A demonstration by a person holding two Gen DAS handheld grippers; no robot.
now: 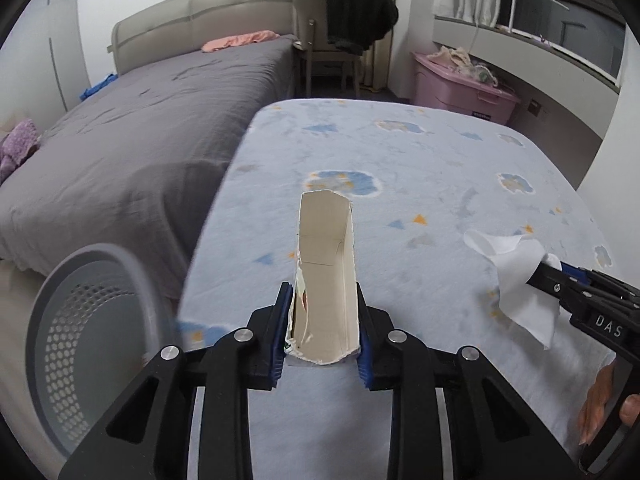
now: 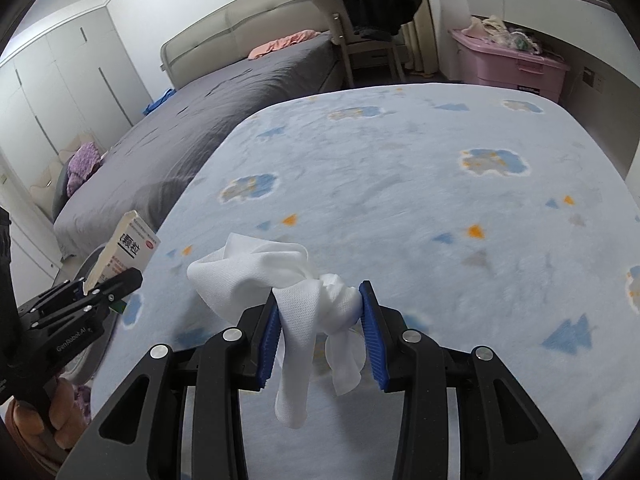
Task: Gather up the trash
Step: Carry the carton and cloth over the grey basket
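My left gripper (image 1: 322,292) is shut on a torn white cardboard box (image 1: 326,276), held open side up above the light blue blanket (image 1: 420,184). The same box (image 2: 128,248) shows at the left of the right wrist view, with printed text on its side. My right gripper (image 2: 320,292) is shut on a crumpled white tissue (image 2: 304,292) that hangs between its blue pads. In the left wrist view the tissue (image 1: 520,276) and the right gripper (image 1: 560,272) sit at the right. A grey perforated trash basket (image 1: 92,344) stands at the lower left, below the blanket's edge.
A grey bed (image 1: 152,128) with pink cloth (image 1: 240,40) lies beyond the blanket. A chair draped with black clothing (image 1: 352,12) and a pink storage bin (image 1: 460,84) stand at the back. White wardrobes (image 2: 60,88) line the left wall.
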